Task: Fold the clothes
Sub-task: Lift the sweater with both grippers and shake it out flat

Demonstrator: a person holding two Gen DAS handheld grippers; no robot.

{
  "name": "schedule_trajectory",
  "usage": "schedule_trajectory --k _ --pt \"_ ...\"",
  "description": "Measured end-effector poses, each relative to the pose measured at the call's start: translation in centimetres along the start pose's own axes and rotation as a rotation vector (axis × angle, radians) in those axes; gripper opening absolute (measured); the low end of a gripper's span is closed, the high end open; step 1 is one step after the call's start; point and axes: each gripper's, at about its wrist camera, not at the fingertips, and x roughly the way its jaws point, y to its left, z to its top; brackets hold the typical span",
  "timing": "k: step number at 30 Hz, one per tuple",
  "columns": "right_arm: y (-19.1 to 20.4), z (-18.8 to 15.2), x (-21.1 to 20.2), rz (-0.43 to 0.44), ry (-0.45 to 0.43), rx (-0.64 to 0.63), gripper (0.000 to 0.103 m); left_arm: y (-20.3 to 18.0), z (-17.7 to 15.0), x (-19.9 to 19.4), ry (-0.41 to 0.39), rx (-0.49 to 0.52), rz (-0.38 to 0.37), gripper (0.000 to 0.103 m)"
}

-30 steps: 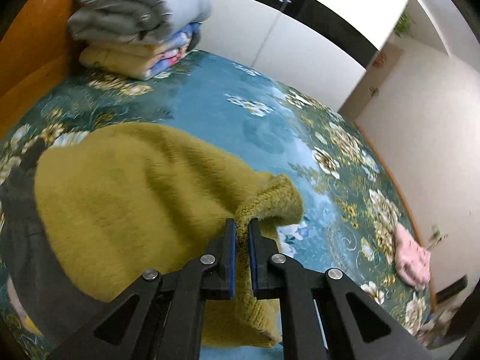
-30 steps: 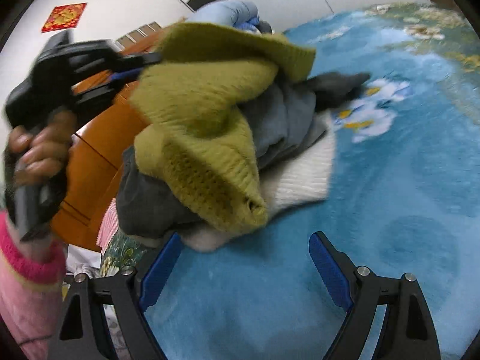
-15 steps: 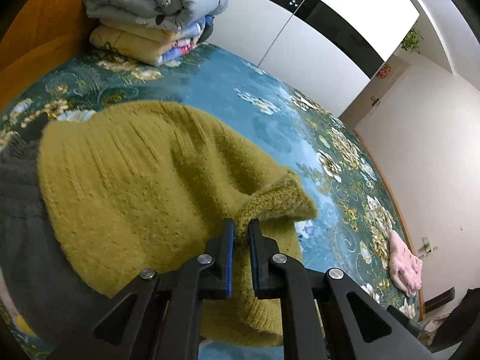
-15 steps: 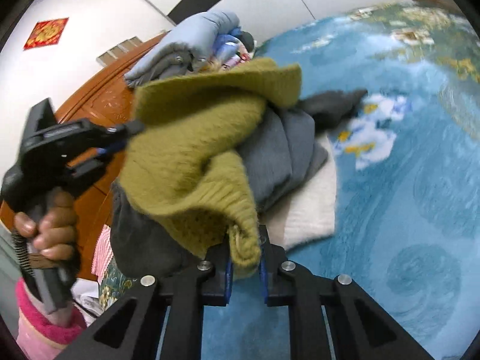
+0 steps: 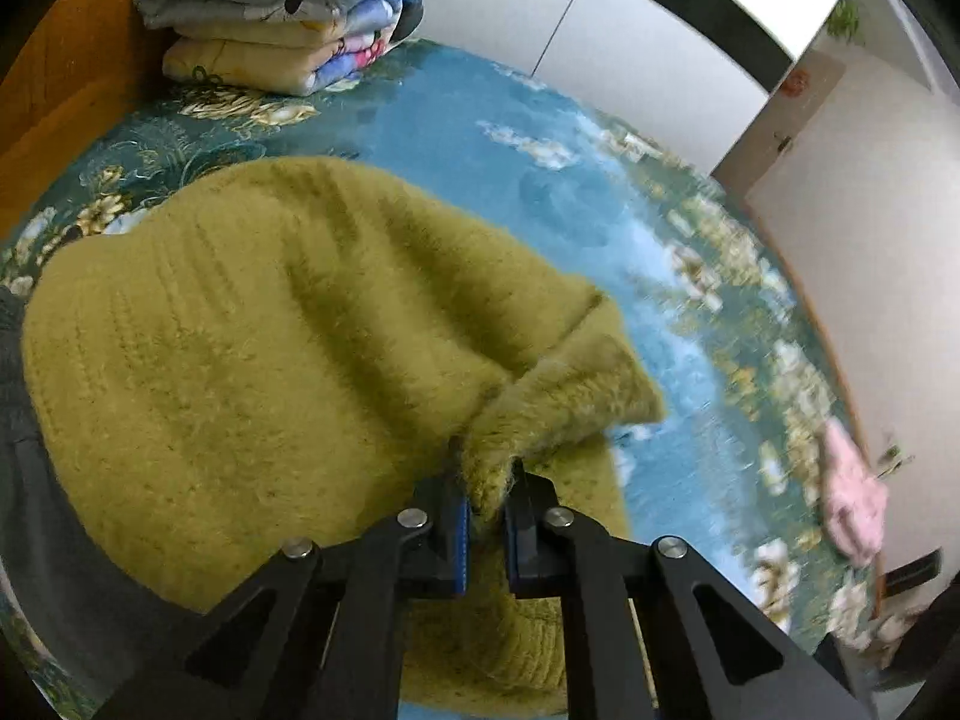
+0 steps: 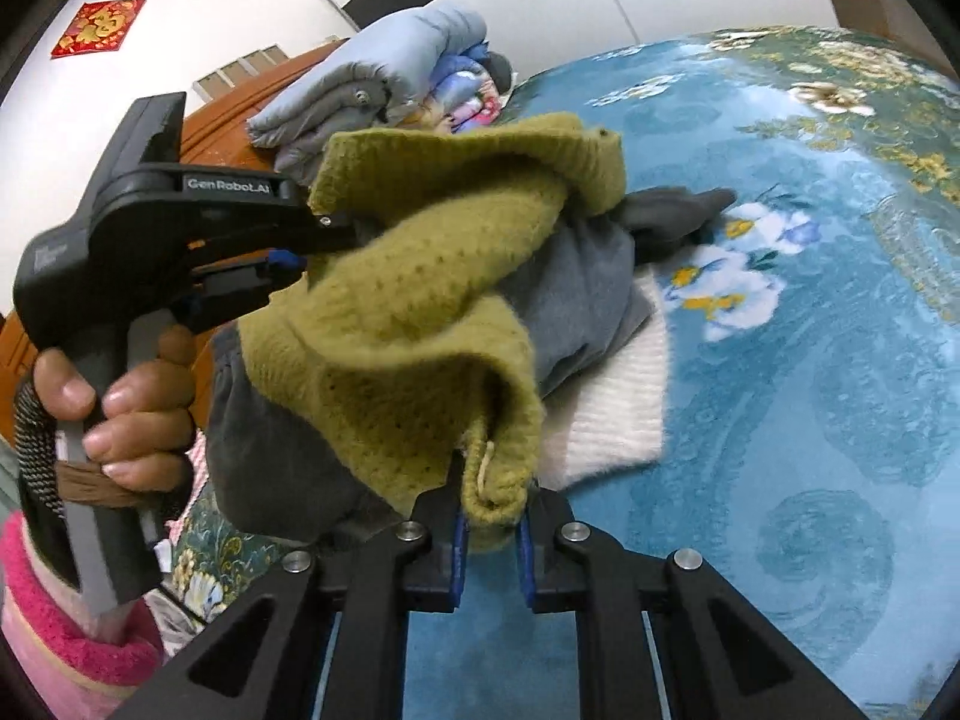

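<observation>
- Left gripper (image 5: pixel 486 516): fingers pinched shut on a fuzzy edge of the olive-green knit sweater (image 5: pixel 258 360); grip unchanged from a second ago.
- Right gripper (image 6: pixel 489 531): fingers clamped on a ribbed edge of the sweater (image 6: pixel 420 312). A second ago these fingers stood wide apart with nothing between them; half a second ago they had closed on the knit.
- Sweater hangs between the two grippers, bunched and draped, raised over the pile near the headboard end of the bed (image 6: pixel 810 360). In the right wrist view it sits higher and nearer the camera than half a second ago.
- Under the sweater: a grey garment (image 6: pixel 576 300), and beneath that a white knit (image 6: pixel 618 414) lying flat on the bedspread. A dark sleeve end (image 6: pixel 678 210) pokes out toward the bed's middle.
- Left hand (image 6: pixel 132 414) visible in the right wrist view, wrapped round the left gripper's handle; pink cuff (image 6: pixel 54 630) at the wrist.
- Stack of folded quilts (image 5: pixel 288 12) at the headboard corner of the bed, against the wooden headboard (image 5: pixel 66 78); it sits higher in the left wrist view than a second ago.
- Pink cloth (image 5: pixel 852 498) at the bed's far edge by the wall, well apart from the pile.
- Red paper decoration (image 6: pixel 99 27) on the wall.
</observation>
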Motion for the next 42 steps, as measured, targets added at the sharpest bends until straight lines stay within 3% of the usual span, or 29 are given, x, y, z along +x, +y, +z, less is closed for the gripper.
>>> schedule_trajectory --k 3,9,15,21,23,26,31,34,38,40,42 --pt "-0.6 1.3 -2.1 -0.066 -0.041 -0.016 0.013 -1.0 0.6 -0.3 0.003 -0.02 -0.021 0.008" --pt "-0.6 6.8 -9.5 -0.222 -0.18 -0.126 0.013 -6.3 2.8 -6.4 -0.092 -0.045 -0.215 0.008" --pt "1.6 12.9 -21.2 -0.45 -0.407 -0.3 0.013 -12.7 4.3 -14.8 -0.278 -0.032 -0.442 0.008" --pt "6.3 14.7 -32.0 -0.647 -0.622 -0.481 0.013 -18.5 2.4 -23.6 -0.424 0.081 -0.546 0.008" --pt "8.2 13.8 -35.0 -0.729 -0.684 -0.56 0.013 -20.7 1.1 -27.0 -0.485 0.136 -0.564 0.008" --pt "9.9 12.1 -38.7 -0.777 -0.741 -0.611 0.013 -23.3 -1.5 -30.0 -0.552 0.204 -0.603 0.008" --pt "13.1 8.6 -44.2 -0.836 -0.807 -0.694 0.013 -25.8 -5.0 -34.6 -0.619 0.273 -0.604 0.008" --pt "15.1 7.3 -46.4 -0.872 -0.825 -0.748 0.013 -26.5 -5.8 -36.7 -0.612 0.275 -0.588 0.008" --pt "16.8 7.5 -49.0 -0.881 -0.841 -0.761 0.013 -27.9 -5.2 -35.1 -0.575 0.293 -0.557 0.009" --pt "16.5 8.4 -48.9 -0.875 -0.813 -0.752 0.013 -28.5 -4.9 -33.6 -0.563 0.299 -0.54 0.009" --pt "14.2 9.9 -46.7 -0.885 -0.728 -0.735 0.013 -28.8 -4.7 -30.6 -0.532 0.307 -0.507 0.009"
